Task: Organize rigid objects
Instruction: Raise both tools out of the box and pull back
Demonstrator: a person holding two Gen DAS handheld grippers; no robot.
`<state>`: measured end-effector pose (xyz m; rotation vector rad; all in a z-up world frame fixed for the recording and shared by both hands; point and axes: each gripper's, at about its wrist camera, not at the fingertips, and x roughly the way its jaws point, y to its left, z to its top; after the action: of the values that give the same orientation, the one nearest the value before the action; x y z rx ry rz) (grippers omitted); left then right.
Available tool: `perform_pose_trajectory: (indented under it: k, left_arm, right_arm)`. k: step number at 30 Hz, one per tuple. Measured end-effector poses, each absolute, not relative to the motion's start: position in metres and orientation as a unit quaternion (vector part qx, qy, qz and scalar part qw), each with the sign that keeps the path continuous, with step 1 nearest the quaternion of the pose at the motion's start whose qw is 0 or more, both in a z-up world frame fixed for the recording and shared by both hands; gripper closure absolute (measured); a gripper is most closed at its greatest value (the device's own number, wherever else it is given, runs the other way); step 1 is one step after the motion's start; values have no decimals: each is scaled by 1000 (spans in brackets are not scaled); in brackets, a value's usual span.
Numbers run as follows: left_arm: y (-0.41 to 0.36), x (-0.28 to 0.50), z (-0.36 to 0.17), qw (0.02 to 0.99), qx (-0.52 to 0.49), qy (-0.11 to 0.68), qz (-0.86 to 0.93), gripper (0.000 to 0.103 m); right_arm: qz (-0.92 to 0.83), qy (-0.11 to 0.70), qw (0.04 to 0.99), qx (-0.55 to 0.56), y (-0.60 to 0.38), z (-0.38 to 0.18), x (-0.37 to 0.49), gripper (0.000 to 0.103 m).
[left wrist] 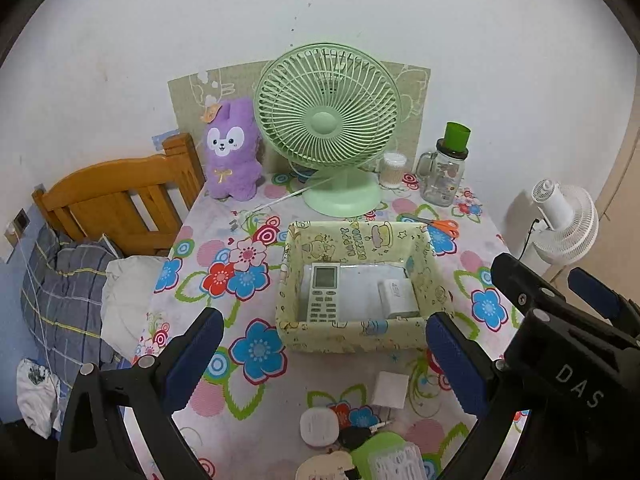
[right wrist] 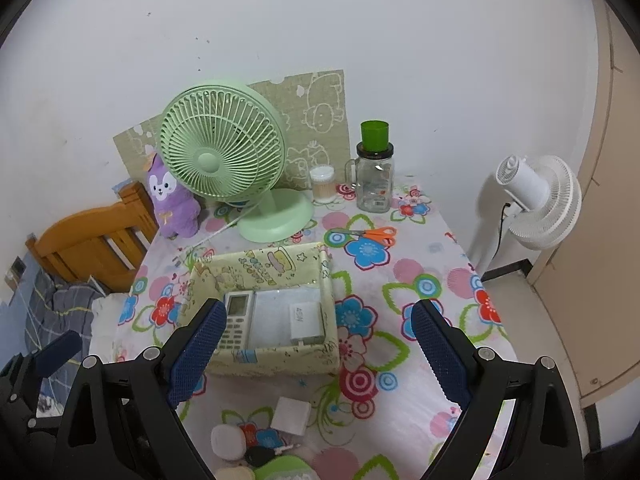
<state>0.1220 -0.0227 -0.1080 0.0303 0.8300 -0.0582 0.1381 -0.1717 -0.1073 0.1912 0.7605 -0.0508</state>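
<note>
I have both tongs spread wide and empty, the left tongs [left wrist: 320,360] and right tongs [right wrist: 316,350] hanging above the bench [left wrist: 492,252]. The box [left wrist: 352,338] sits ahead of them and already carries 1 remote [left wrist: 322,292] and 1 white block [left wrist: 400,298]. What I judge is left to sort lies nearer me, below the fingertips: a white adapter [left wrist: 390,390], a round white case [left wrist: 318,426], dark keys [left wrist: 354,438] and a green item [left wrist: 384,456] cut off by the frame edge. The adapter lies between both tongs' fingers, long axis roughly toward the box. Neither tongs looks clearly nearer; I would pull back and down.
</note>
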Motion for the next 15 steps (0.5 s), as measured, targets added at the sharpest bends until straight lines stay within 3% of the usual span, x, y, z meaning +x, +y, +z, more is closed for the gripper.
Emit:
perform_pose_trajectory:
  k: [15]
  left_arm:
    - [-17,93,-116,911,26,410,-36,1]
  right_arm:
    - [-27,355,930,89,-176,-106,96,8]
